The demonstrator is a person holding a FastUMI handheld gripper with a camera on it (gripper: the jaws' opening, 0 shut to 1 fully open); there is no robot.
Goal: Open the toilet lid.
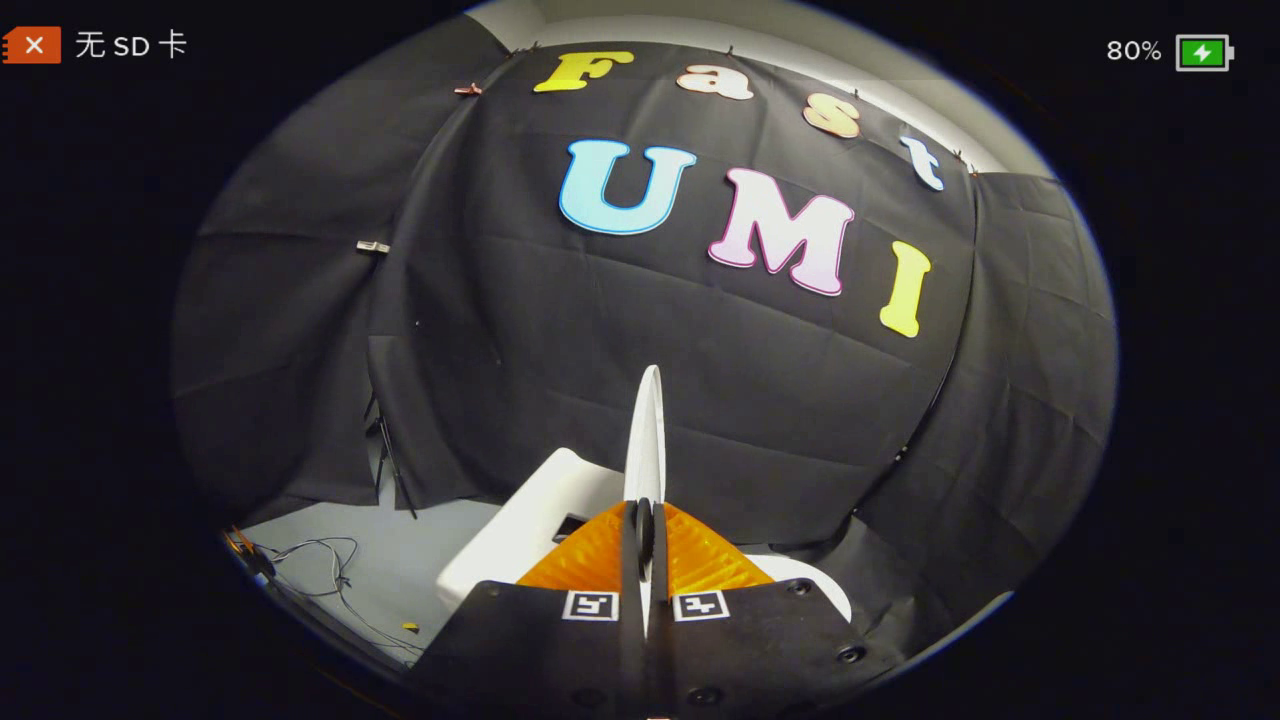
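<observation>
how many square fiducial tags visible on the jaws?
2. One tag sits on the left jaw, the other tag on the right jaw, flanking the toilet lid, which the gripper pinches edge-on. Others may be hidden.

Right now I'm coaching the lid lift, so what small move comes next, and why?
Probably keep swinging the toilet lid back toward the tank: the gripper is shut on its edge, the lid stands raised edge-on, not yet resting back.
</observation>
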